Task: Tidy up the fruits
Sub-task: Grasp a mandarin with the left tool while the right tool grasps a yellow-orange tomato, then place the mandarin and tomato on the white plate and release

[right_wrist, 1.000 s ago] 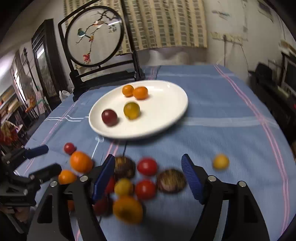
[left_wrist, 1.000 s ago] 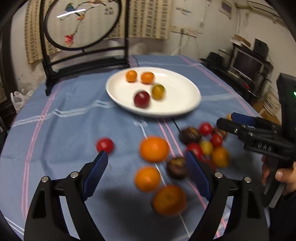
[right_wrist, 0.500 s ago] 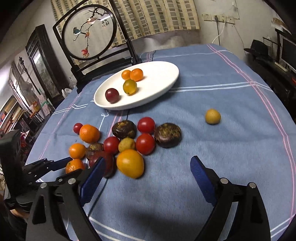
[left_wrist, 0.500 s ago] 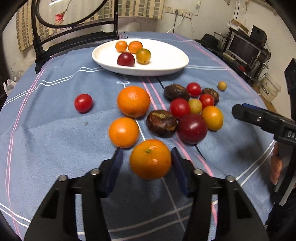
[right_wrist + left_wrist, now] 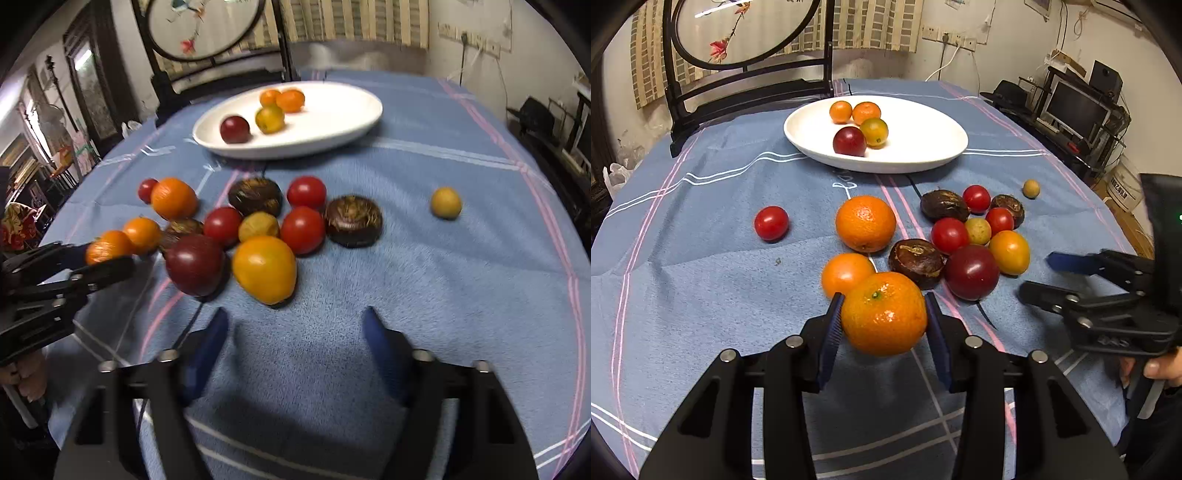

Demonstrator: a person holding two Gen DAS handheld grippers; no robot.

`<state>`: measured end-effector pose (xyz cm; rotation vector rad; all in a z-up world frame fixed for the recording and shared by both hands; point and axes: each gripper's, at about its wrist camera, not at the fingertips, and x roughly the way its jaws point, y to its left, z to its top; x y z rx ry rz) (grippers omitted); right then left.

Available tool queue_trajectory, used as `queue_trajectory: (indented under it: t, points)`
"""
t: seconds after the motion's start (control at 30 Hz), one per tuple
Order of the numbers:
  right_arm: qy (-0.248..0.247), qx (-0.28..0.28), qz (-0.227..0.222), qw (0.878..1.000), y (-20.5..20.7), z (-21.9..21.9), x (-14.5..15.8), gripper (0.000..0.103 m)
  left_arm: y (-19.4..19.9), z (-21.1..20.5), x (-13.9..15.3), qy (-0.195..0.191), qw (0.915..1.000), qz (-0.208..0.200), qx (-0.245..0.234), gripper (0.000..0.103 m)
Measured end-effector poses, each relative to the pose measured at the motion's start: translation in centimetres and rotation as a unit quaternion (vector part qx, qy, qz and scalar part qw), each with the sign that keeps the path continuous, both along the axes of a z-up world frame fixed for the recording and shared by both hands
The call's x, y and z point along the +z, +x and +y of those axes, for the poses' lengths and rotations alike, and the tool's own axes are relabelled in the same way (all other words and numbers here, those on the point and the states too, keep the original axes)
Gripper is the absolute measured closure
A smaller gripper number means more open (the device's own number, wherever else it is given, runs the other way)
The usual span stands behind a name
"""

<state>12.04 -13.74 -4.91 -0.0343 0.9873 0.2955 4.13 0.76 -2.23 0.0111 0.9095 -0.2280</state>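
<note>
Mandarin [image 5: 884,313]: now clamped between the blue pads [image 5: 830,334] of the left gripper [image 5: 884,332]; one second ago the jaws stood wide above the loose fruit, half a second ago they were narrowing on it. It appears lifted just clear of the cloth [image 5: 701,280], though contact underneath cannot be ruled out. Judgement: pick made, carry to plate [image 5: 938,147] is the likely next step.

Position: mandarin sits at the pad tips, centred, stem end up; a smaller orange [image 5: 846,271] lies just behind it, touching or nearly so.

Plate: far side of cloth, holding four fruits, including a dark plum [image 5: 849,141]; ample bare room on its right half.

Right gripper [image 5: 295,343]: jaws wide apart, holding nothing, low over bare cloth. Nearest fruit is a yellow tomato [image 5: 265,268], ahead of the fingertips and not between them; a dark red plum [image 5: 194,264] lies beside it to the left.

Remaining loose stock: red tomatoes, brown chestnut-like pieces, one large orange [image 5: 865,223], one lone red tomato [image 5: 771,222] apart to the left, one small yellow fruit [image 5: 446,202] well apart to the right.
</note>
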Motion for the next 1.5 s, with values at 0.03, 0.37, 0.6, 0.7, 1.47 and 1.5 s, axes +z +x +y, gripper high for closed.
queue_trajectory:
  t: [0.03,0.37,0.6,0.7,1.47,1.5]
  points:
    - [-0.008,0.004,0.0,1.0,0.1,0.3,-0.1,0.035,0.1,0.1,-0.1,-0.002,1.0,0.001,0.0,0.061]
    - [-0.042,0.048,-0.015,0.998,1.4,3.1,0.2,0.066,0.3,0.0,-1.0,-0.013,0.9998,0.015,-0.008,0.061]
    - [0.015,0.047,-0.051,0.998,0.1,1.2,4.2,0.066,0.3,0.7,1.8,-0.033,0.9993,-0.006,-0.02,0.061]
    - [0.026,0.037,-0.087,0.995,0.7,0.9,6.8,0.066,1.4,0.6,4.1,-0.025,0.9989,-0.034,-0.018,0.061]
    - [0.054,-0.037,-0.052,0.997,14.5,3.9,2.8,0.065,20.1,2.6,1.9,-0.007,0.9972,-0.01,0.074,0.061]
    - [0.054,-0.036,-0.054,0.996,14.7,3.9,2.7,0.065,20.2,2.6,1.6,-0.007,0.9972,-0.007,0.074,0.06]
